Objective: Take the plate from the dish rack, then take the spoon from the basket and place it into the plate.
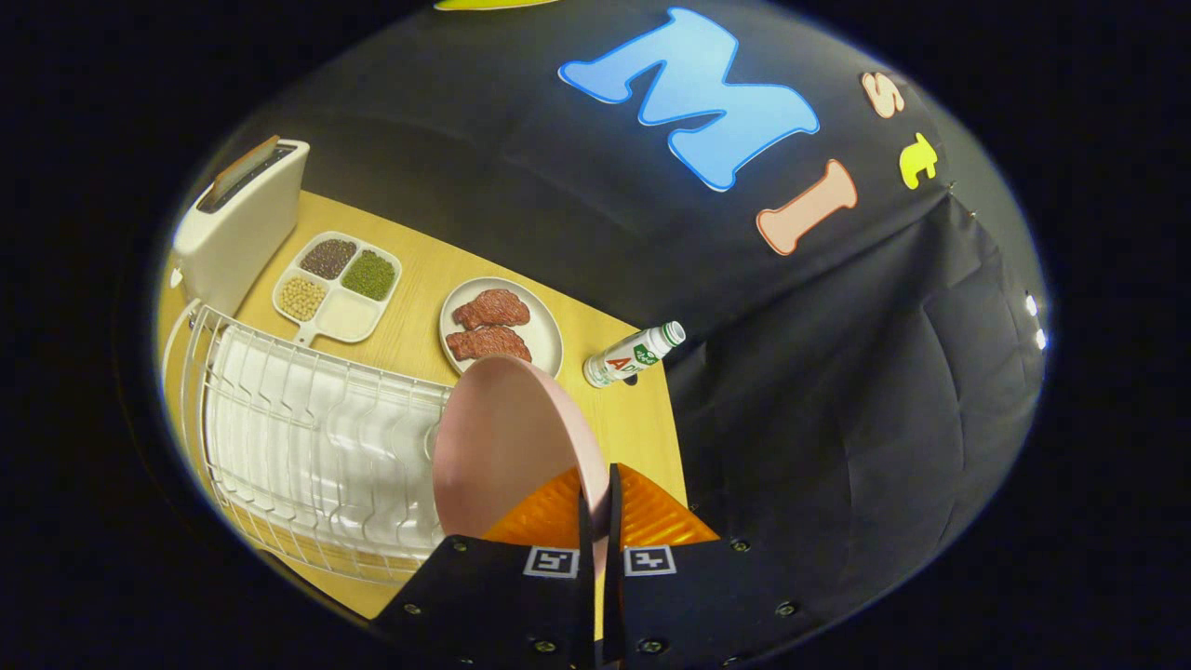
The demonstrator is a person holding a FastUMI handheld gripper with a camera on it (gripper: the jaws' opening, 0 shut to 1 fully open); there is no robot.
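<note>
Gripper (599, 493) clamps the pink plate (502, 447) by its rim, upright beside the white dish rack (307, 447). Wooden surface (419, 279) beyond carries toaster (237, 219), meat plate (544, 349), bottle (633, 354); black cloth wall behind.

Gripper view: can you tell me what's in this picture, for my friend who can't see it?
The claw pinches the rim of a pink plate, held on edge beside a white dish rack. Beyond them on the wooden table sit a plate of meat, a tray of beans, a toaster and a tipped bottle.
</note>
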